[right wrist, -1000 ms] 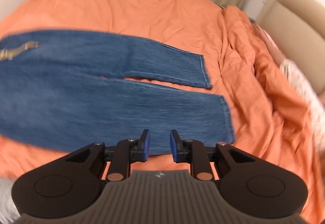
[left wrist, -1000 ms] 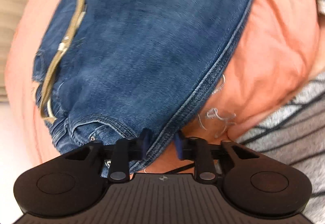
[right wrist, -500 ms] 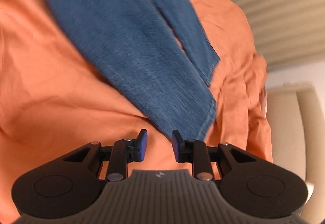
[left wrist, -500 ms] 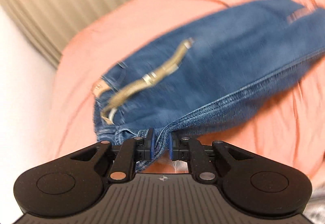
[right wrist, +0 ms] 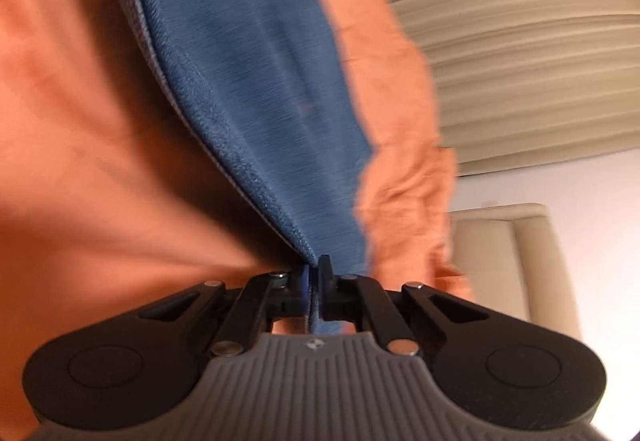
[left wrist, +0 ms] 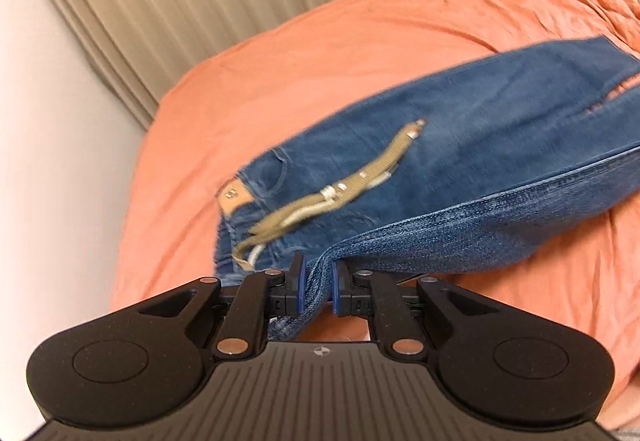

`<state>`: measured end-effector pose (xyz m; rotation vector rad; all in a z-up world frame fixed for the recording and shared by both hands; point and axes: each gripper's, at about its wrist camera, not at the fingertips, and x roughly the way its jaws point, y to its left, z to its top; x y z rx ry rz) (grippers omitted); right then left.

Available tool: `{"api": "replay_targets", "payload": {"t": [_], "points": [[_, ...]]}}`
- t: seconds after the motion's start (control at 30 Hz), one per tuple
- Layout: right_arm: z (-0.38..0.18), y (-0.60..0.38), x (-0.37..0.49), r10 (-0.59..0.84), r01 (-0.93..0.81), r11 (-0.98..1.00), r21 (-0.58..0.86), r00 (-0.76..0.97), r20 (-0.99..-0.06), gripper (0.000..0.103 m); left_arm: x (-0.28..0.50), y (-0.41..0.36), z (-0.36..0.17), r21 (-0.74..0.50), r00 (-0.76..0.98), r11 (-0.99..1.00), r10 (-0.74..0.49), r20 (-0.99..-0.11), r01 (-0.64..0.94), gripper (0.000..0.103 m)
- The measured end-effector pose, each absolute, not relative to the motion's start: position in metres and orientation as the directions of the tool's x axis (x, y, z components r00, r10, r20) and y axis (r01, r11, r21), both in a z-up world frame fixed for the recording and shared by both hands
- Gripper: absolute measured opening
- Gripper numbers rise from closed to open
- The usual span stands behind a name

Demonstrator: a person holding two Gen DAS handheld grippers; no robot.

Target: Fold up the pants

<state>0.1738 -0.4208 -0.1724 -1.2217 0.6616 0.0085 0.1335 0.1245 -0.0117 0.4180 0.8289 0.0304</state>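
Jeans edge pinched in L gripper, hem in R gripper.

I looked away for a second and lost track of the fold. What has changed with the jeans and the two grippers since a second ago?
The right gripper, open over the leg a second ago, has just closed on the hem end of the jeans. The left gripper closed on the waist-end edge of the jeans and lifted it. The jeans otherwise stay spread on the orange bedcover, belt still on top.
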Motion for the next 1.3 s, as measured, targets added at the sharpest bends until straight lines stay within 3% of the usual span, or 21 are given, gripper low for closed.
{"api": "replay_targets", "payload": {"t": [0.23, 0.43, 0.63, 0.9, 1.07, 1.3], "points": [[-0.088, -0.421, 0.22, -0.352, -0.181, 0.484, -0.856, 0.855, -0.38, 0.0, 0.169, 0.131, 0.034, 0.397, 0.755, 0.917, 0.23, -0.615, 0.044, 0.01], [-0.059, -0.41, 0.307, -0.391, -0.131, 0.53, -0.838, 0.839, -0.379, 0.0, 0.248, 0.13, 0.041, 0.445, 0.744, 0.896, 0.285, -0.604, 0.018, 0.009], [-0.088, -0.394, 0.395, -0.428, -0.171, 0.507, -0.845, 0.801, -0.419, 0.0, 0.346, 0.135, 0.001, 0.447, 0.686, 0.894, 0.303, -0.662, 0.036, 0.009], [-0.17, -0.373, 0.491, -0.468, -0.271, 0.448, -0.852, 0.741, -0.482, 0.0, 0.456, 0.139, -0.099, 0.445, 0.561, 0.888, 0.314, -0.766, 0.111, 0.01], [-0.222, -0.36, 0.537, -0.492, -0.37, 0.379, -0.848, 0.696, -0.523, 0.0, 0.485, 0.144, -0.145, 0.45, 0.5, 0.876, 0.315, -0.807, 0.174, 0.01], [-0.261, -0.361, 0.549, -0.511, -0.418, 0.341, -0.842, 0.669, -0.54, 0.0, 0.481, 0.154, -0.155, 0.452, 0.523, 0.872, 0.3, -0.798, 0.189, 0.01]]}}
